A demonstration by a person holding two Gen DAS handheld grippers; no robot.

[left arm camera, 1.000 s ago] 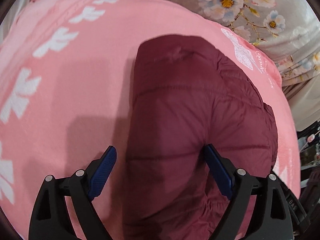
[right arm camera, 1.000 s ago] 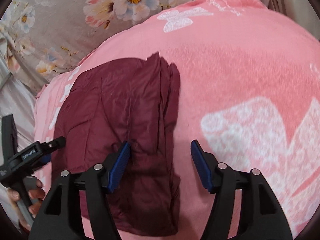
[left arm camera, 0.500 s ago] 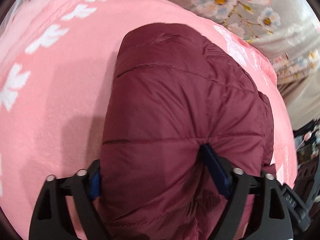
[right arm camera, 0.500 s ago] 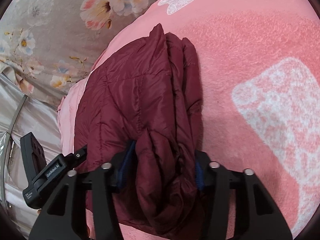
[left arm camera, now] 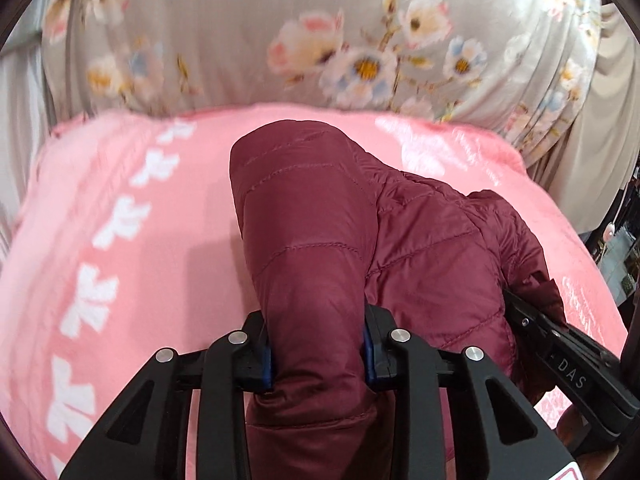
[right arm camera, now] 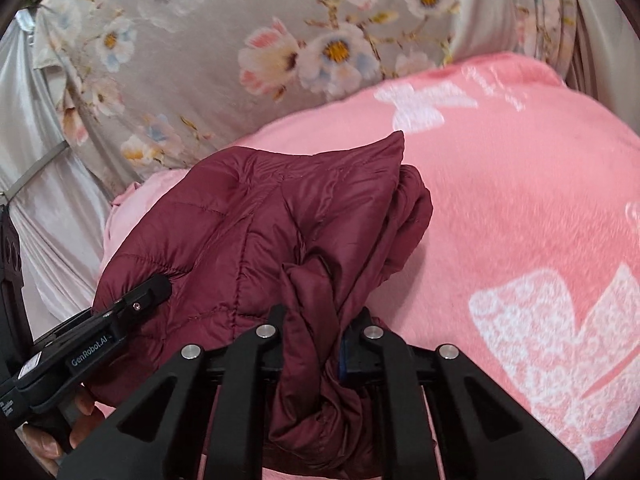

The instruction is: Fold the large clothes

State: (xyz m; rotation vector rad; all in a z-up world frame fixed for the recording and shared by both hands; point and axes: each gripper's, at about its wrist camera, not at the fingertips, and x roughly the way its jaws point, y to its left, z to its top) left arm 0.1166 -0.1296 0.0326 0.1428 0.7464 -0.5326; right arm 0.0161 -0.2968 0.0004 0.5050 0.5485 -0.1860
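A maroon quilted puffer jacket (left arm camera: 420,248) lies bunched on a pink blanket (left arm camera: 132,248); it also shows in the right wrist view (right arm camera: 248,232). My left gripper (left arm camera: 318,356) is shut on a thick fold of the jacket at its near left edge. My right gripper (right arm camera: 312,344) is shut on a crumpled fold at the jacket's near right edge. The near edge is lifted off the blanket. The right gripper shows at the lower right of the left wrist view (left arm camera: 560,352), and the left gripper shows at the lower left of the right wrist view (right arm camera: 100,340).
The pink blanket (right arm camera: 520,220) with white butterfly prints covers the bed. A grey floral sheet (left arm camera: 360,40) rises behind it, also in the right wrist view (right arm camera: 280,40). Dark clutter (left arm camera: 624,248) stands at the far right.
Both grippers went from open over the flat jacket to shut on folds of it. The near edge has been gathered and raised, and the cameras now tilt up toward the floral sheet.
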